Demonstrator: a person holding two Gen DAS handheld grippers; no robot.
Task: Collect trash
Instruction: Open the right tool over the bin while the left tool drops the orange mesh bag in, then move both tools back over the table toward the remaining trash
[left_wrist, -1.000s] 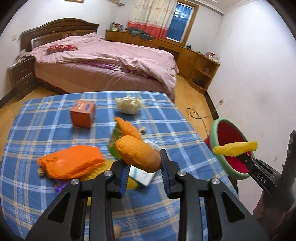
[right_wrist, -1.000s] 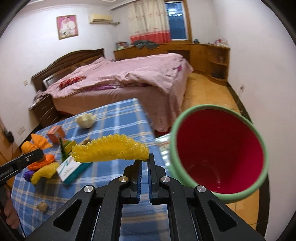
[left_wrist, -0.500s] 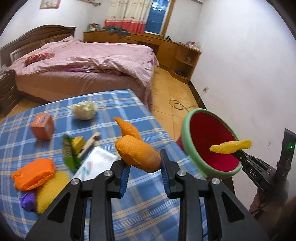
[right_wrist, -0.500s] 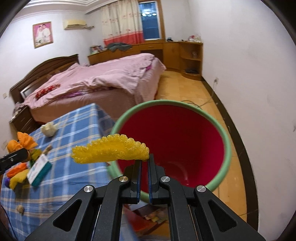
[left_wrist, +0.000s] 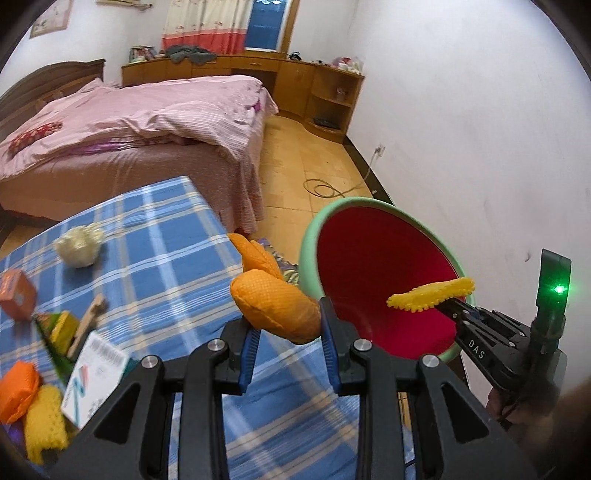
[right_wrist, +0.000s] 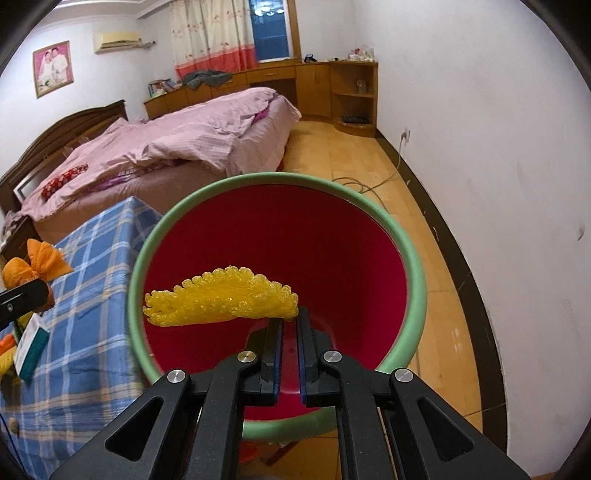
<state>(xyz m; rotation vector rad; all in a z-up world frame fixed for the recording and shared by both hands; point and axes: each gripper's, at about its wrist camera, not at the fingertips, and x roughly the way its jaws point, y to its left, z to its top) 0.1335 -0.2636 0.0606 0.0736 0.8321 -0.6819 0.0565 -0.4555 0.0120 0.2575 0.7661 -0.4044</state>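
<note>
Two grippers hold trash over and beside a red bin.

The left gripper (left_wrist: 290, 325) is partly open and squeezes a puffy orange bag (left_wrist: 273, 304) between its blue pads, above the edge of the blue checked table (left_wrist: 166, 236). The right gripper (right_wrist: 290, 326) is almost fully closed and pinches one end of a bumpy yellow strip (right_wrist: 221, 301); the strip sticks out toward 9 o'clock, right over the mouth of the red bin (right_wrist: 280, 236) with the green rim. In the left wrist view the bin (left_wrist: 369, 266) sits at 3 o'clock from the orange bag, just past the table edge. More trash lies on the table at 8 o'clock: a white box (left_wrist: 98, 376), a yellow strip (left_wrist: 46, 421), an orange packet (left_wrist: 16, 387) and a pale crumpled ball (left_wrist: 79, 245).
</note>
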